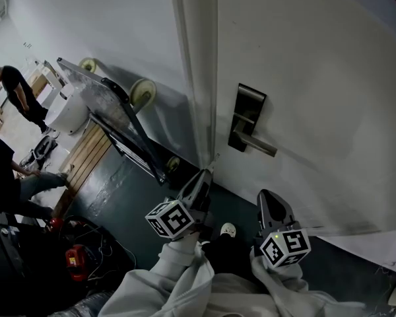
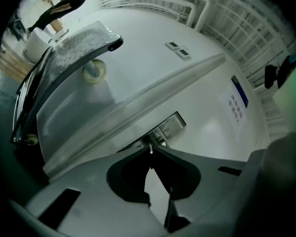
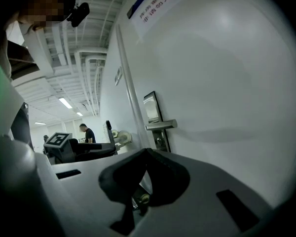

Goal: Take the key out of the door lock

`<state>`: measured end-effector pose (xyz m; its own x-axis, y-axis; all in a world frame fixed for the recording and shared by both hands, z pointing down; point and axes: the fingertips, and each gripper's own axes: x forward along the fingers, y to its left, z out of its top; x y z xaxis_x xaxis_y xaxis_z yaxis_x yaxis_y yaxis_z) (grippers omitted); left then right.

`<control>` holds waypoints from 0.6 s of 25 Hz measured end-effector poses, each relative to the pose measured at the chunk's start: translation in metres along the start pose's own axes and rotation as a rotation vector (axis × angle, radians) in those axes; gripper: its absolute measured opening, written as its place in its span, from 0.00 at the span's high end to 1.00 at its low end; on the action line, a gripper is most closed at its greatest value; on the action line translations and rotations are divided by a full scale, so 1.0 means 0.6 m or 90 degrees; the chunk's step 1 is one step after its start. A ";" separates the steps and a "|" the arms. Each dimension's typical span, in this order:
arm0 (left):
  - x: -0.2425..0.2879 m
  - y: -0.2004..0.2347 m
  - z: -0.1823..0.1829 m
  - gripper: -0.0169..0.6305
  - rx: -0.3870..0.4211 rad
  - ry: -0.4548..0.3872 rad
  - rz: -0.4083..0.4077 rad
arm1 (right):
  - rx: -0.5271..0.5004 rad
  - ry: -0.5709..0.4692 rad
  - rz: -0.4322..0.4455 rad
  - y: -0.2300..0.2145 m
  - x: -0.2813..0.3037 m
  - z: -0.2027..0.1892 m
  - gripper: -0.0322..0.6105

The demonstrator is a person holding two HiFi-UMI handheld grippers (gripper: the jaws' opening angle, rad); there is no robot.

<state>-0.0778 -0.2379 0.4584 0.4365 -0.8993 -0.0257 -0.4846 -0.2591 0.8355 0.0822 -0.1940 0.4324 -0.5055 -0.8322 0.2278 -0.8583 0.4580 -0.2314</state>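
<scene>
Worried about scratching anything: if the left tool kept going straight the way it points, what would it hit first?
Probably the white door, at or beside its metal lock plate, just past the left tool's tips, which pinch a thin silvery piece, maybe the key. Depth is unclear.

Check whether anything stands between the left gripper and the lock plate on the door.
Nothing visible does. The left gripper pinches a thin metal piece, probably the key; the lock plate shows just beyond it, uncovered.
</scene>
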 end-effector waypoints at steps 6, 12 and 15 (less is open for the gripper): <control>-0.029 -0.020 0.033 0.93 0.110 -0.001 -0.004 | -0.005 -0.003 0.012 0.026 0.003 -0.001 0.87; -0.050 -0.045 0.061 0.93 0.281 -0.003 -0.009 | -0.015 -0.004 0.018 0.045 0.003 0.004 0.87; -0.057 -0.049 0.062 0.93 0.383 0.004 0.004 | -0.019 -0.003 0.021 0.051 0.005 0.003 0.87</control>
<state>-0.1068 -0.2127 0.4141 0.4367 -0.8994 -0.0169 -0.8299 -0.4100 0.3784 0.0545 -0.1831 0.4239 -0.5334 -0.8179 0.2158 -0.8434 0.4946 -0.2099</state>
